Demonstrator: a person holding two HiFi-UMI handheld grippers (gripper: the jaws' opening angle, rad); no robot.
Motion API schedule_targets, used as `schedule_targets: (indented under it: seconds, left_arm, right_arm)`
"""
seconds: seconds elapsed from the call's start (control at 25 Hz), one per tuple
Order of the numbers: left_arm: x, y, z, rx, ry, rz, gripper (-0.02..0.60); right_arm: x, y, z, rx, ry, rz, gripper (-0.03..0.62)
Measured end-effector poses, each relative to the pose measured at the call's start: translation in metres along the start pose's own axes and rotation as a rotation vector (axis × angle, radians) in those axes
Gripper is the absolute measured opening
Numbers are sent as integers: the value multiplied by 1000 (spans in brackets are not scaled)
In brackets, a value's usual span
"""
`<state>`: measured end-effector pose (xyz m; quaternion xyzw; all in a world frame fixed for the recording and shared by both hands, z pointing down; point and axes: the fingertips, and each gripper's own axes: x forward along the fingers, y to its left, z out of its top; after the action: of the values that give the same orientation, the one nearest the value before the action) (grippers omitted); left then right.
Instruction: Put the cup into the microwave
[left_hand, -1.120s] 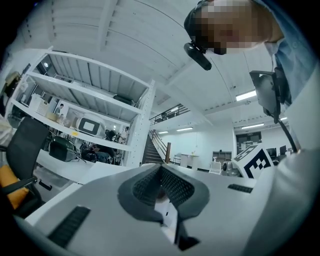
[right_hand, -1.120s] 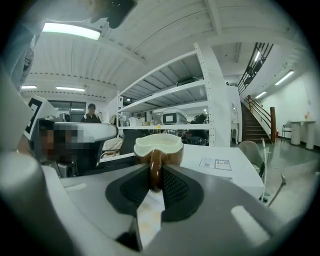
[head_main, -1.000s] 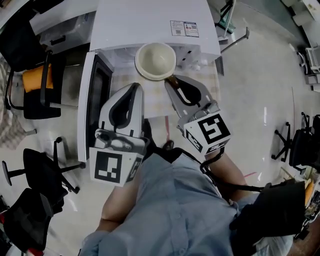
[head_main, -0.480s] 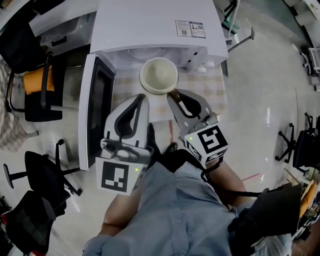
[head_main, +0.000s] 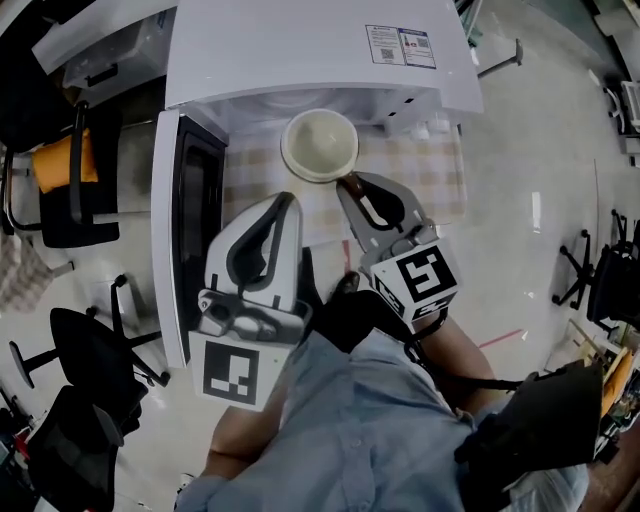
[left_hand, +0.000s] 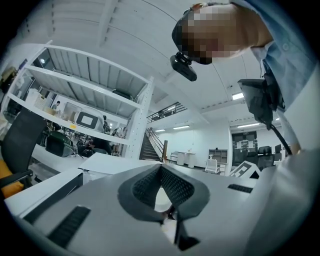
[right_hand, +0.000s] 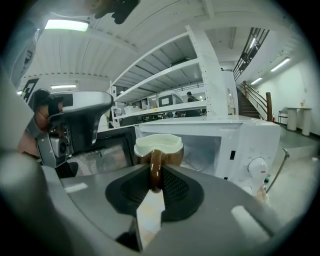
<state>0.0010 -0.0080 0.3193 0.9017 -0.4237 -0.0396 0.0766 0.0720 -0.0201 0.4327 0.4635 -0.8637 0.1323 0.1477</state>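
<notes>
- Head view: the cup is upright with its mouth up, just in front of the open microwave. Its handle points back to the right gripper.
- Left gripper view: the left gripper has its jaws together, with nothing between them.
- Right gripper view: the jaws pinch the brown handle, and the cup's long axis is vertical.

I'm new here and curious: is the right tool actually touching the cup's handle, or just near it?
Touching. The right gripper view shows the right tool with its jaws clamped on both sides of the brown handle of the cup.
</notes>
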Motion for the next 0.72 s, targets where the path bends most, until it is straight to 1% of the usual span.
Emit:
schedule_targets:
  seconds: [0.28, 0.48, 0.72]
  left_arm:
    - [12, 16, -16, -14, 25, -2, 5]
    - [20, 25, -22, -2, 35, -11, 5]
    - [25, 36, -30, -25, 48, -15, 5]
  right_arm:
    - [25, -18, -19, 30, 33, -23, 48]
    - [46, -28, -29, 46, 49, -29, 48]
    - [70, -41, -38, 64, 70, -50, 48]
